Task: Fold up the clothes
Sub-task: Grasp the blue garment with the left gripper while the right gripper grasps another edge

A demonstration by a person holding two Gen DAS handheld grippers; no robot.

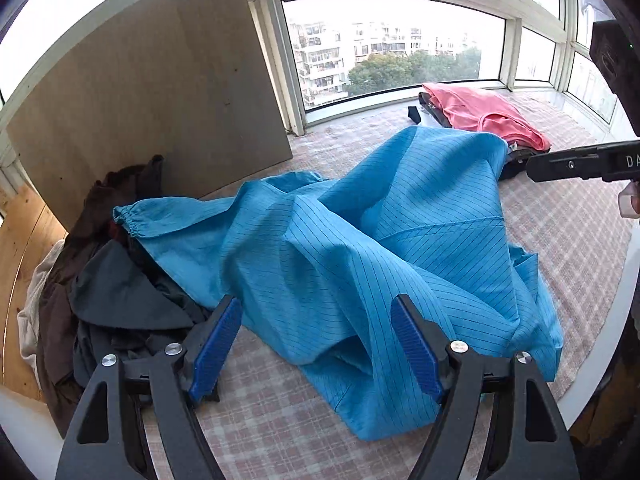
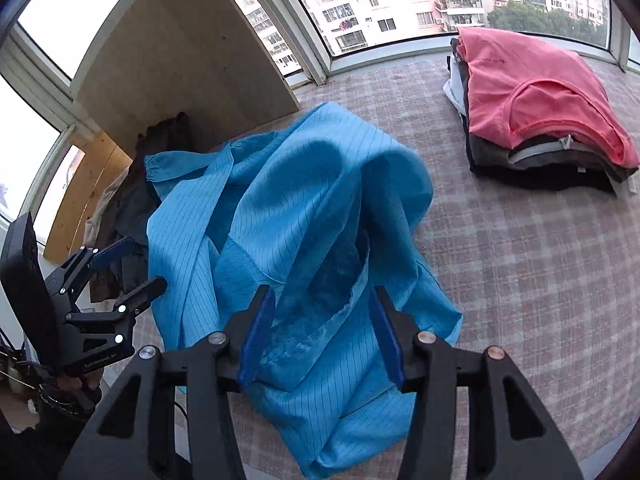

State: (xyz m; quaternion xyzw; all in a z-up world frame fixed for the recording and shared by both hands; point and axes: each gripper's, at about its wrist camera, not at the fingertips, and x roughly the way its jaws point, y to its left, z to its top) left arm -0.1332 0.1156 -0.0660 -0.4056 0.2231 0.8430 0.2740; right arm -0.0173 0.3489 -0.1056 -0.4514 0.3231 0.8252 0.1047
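Folded stack's (image 2: 536, 120) dark layers under pink top (image 2: 532, 84) — right wrist view only.

The garment (image 1: 360, 248) lies crumpled in the middle of the table (image 1: 580, 240), one sleeve (image 1: 160, 220) reaching left onto the heap (image 1: 100, 280) of loose clothes at the table's left edge. Behind the heap a board (image 1: 152, 92) leans against the window (image 1: 392, 44). The folded stack (image 2: 540, 112) sits at the far right, near the window, apart from the garment. The left gripper (image 1: 316, 344) is before the garment's near edge; the right gripper (image 2: 320, 336) is above its near part.
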